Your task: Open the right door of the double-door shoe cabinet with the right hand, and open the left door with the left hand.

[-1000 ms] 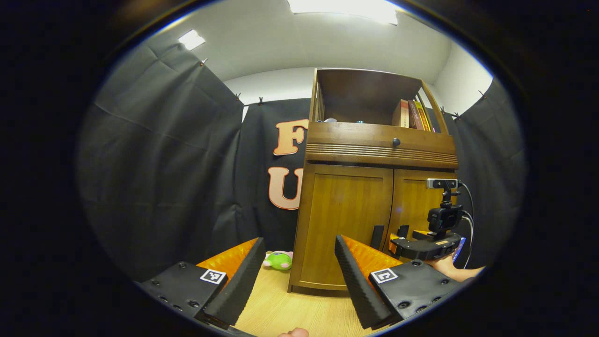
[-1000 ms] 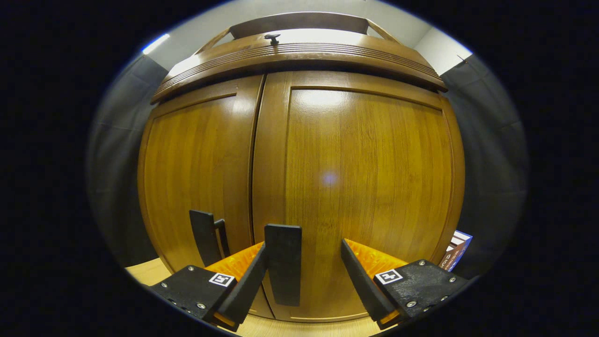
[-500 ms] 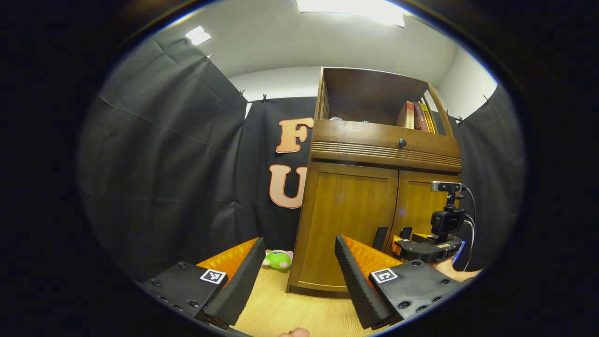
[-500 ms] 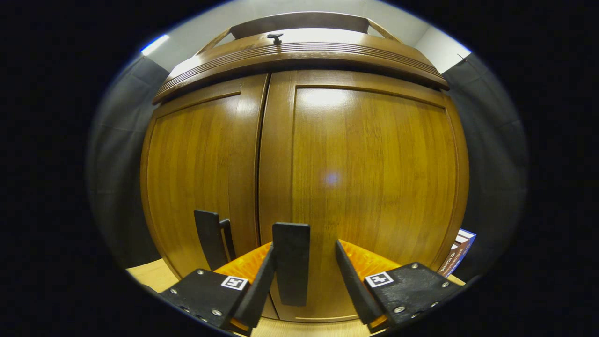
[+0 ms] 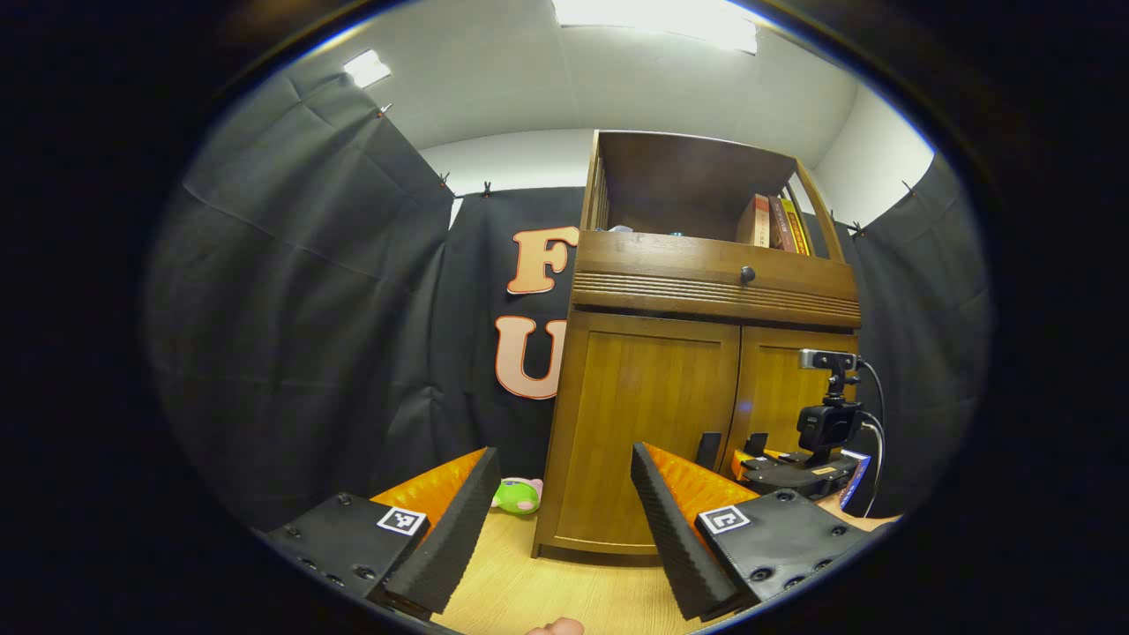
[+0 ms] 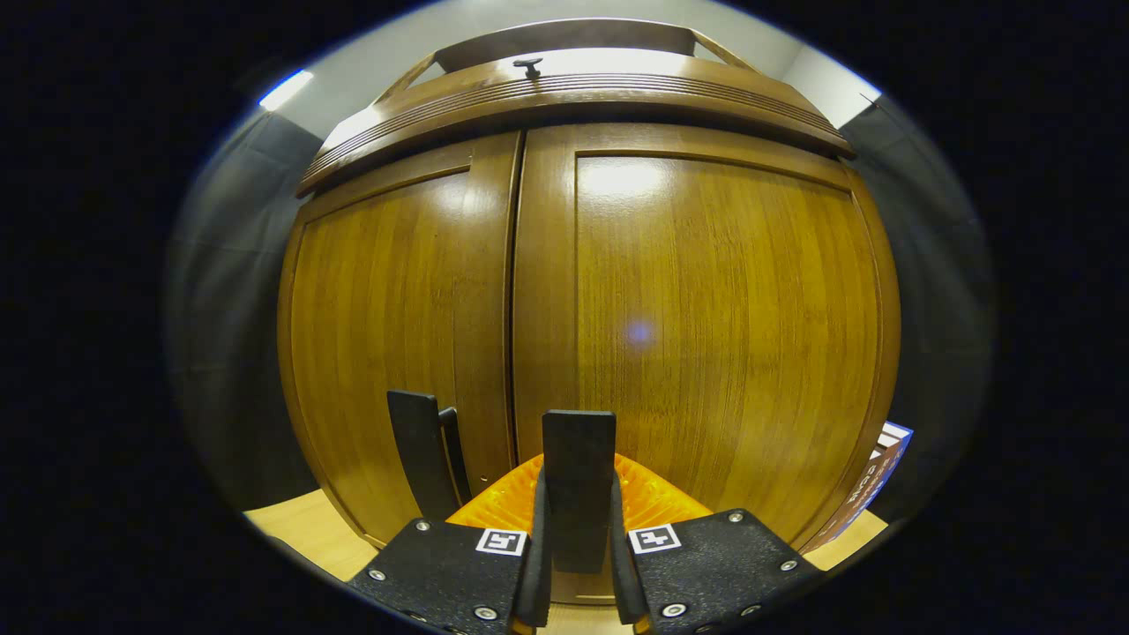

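Both right gripper [image 6: 578, 564] fingers clamped on right door handle [image 6: 578, 467]; left gripper [image 5: 556, 520] wide apart.

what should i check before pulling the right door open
1. Right gripper shut on the right handle: ok, both fingers press its sides.
2. Right door closed and flush with the left door: ok, nothing pulled yet.
3. Swing path of the right door: cannot tell, a box stands near the cabinet's right corner.
4. Left gripper ready for its door: not ok, open and back from the cabinet.
5. Left handle free: ok, nothing on it.
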{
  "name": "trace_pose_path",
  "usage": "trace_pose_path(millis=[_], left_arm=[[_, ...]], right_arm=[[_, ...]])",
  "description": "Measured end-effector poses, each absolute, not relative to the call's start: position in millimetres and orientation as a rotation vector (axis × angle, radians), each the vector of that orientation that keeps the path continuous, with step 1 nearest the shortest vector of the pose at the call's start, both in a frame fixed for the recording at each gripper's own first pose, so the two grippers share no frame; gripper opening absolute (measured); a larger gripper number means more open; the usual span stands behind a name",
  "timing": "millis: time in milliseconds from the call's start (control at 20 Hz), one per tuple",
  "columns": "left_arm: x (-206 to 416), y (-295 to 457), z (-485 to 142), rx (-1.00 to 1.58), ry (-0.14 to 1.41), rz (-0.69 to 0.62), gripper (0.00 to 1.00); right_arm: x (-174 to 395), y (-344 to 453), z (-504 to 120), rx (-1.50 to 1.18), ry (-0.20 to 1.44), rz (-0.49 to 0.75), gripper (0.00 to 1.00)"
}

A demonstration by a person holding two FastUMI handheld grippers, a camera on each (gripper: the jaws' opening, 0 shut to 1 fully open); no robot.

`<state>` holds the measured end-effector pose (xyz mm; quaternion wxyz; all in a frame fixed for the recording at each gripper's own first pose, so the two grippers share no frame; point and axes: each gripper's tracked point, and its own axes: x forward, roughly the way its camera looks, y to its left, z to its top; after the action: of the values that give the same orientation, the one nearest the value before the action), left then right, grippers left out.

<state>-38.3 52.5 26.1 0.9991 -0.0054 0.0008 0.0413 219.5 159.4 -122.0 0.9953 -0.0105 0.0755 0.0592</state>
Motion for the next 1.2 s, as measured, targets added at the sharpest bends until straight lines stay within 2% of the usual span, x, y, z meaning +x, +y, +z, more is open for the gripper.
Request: trace_pose_path(millis=[50, 100, 150, 350, 400, 450, 500, 950, 1200], left_arm=[[-40, 49, 26, -0.017, 0.003, 0.074, 0.97], [-40, 47, 26, -0.024, 0.003, 0.065, 0.99], [-42, 45, 25, -0.029, 0.003, 0.061, 0.97], [-48, 44, 23, -0.026, 0.014, 0.062, 0.99], [-49, 44, 23, -0.022, 0.015, 0.065, 0.96], [-49, 44, 24, -0.02, 0.015, 0.068, 0.94], [-50, 44, 25, -0.021, 0.013, 0.068, 0.94], [-54, 31, 27, -0.002, 0.015, 0.051, 0.94], [-51, 10, 21, -0.012, 0.023, 0.01, 0.98]], right_arm=[[220, 160, -122, -0.017, 0.155, 0.124, 0.39], [219, 160, -122, -0.013, 0.159, 0.129, 0.39], [217, 160, -121, -0.012, 0.163, 0.138, 0.28], [215, 160, -114, -0.007, 0.149, 0.17, 0.27], [213, 161, -112, -0.005, 0.147, 0.176, 0.27], [209, 159, -113, -0.006, 0.146, 0.181, 0.23], [200, 157, -113, -0.005, 0.147, 0.187, 0.27], [143, 138, -105, 0.011, 0.15, 0.234, 0.27], [104, 114, -100, 0.031, 0.154, 0.238, 0.27]])
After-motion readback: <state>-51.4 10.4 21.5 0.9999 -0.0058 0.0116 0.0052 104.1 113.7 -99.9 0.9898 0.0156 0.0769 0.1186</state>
